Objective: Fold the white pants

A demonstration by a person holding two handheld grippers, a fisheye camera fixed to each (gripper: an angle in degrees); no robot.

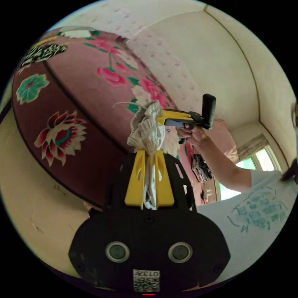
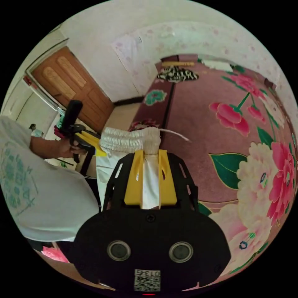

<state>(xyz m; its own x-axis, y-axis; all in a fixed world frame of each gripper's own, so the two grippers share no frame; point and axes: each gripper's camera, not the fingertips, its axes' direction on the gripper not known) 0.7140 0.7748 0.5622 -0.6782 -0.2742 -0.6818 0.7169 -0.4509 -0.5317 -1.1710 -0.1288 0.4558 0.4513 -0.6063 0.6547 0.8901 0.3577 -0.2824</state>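
In the left gripper view, the left gripper [image 1: 149, 155] had its yellow jaws closed tight on a bunched end of the white pants [image 1: 148, 130], the gathered elastic waistband ruffling out just past the jaw tips and a strip of cloth running down between the jaws. The right gripper [image 1: 163, 119], held in a hand [image 1: 191, 135], bit onto the same bunch from the side, so the two grips sat nearly touching. Behind lay the flowered bedspread [image 1: 77, 102], pink and maroon, with the wall above it.

In the right gripper view, the right gripper [image 2: 150, 153] was likewise clamped, jaws pressed on one end of the waistband, white cloth filling the slot between them. The pants [image 2: 127, 139] stretched as a ruffled band across to the left gripper [image 2: 101, 152], which pinched the other end, and the legs hung down below, off the bedspread [image 2: 198, 124]. A loose drawstring [image 2: 173, 133] trailed out toward the bed. A wooden door [image 2: 71, 87] stood beyond.

The cloth looked light, thin and limp, so it would sag and crumple wherever unsupported. The shirred waistband seemed the best hold: thick, grippy, unlikely to slip. The smooth legs would probably slide more easily, and would best be pinched at a seam or hem.
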